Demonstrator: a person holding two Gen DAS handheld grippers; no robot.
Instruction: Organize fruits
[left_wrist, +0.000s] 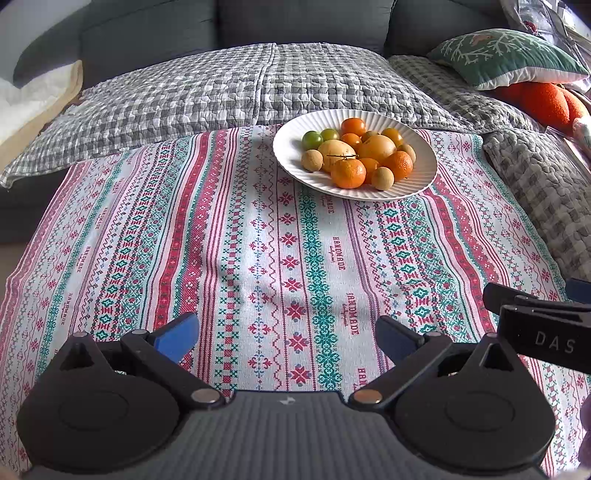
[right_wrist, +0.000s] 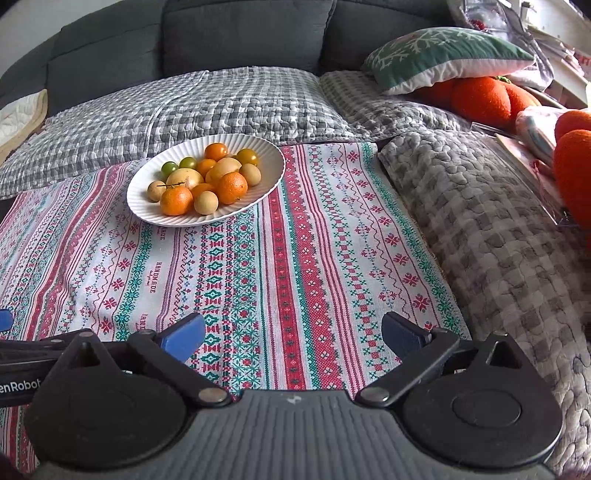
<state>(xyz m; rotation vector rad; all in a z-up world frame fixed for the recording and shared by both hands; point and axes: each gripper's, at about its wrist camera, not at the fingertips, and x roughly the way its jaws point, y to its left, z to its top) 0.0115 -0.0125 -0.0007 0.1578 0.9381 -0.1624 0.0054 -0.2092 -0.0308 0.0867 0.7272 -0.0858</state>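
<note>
A white ribbed plate (left_wrist: 291, 147) sits at the far side of the patterned cloth, also in the right wrist view (right_wrist: 273, 162). It holds several fruits: tangerines (left_wrist: 348, 172) (right_wrist: 176, 200), yellow oval fruits (left_wrist: 336, 150) (right_wrist: 184, 177), green tomatoes (left_wrist: 312, 139) (right_wrist: 169, 168), orange tomatoes (left_wrist: 353, 126) (right_wrist: 216, 151) and small tan round fruits (left_wrist: 382, 178) (right_wrist: 206, 202). My left gripper (left_wrist: 286, 332) is open and empty, low over the cloth, well short of the plate. My right gripper (right_wrist: 293, 332) is open and empty, to the right of the plate and short of it.
The red, green and white cloth (left_wrist: 258, 258) lies over a grey checked quilt (left_wrist: 184, 96) in front of a dark sofa (right_wrist: 240, 33). A green snowflake pillow (right_wrist: 443, 55) and orange plush cushions (right_wrist: 484, 96) lie at the right.
</note>
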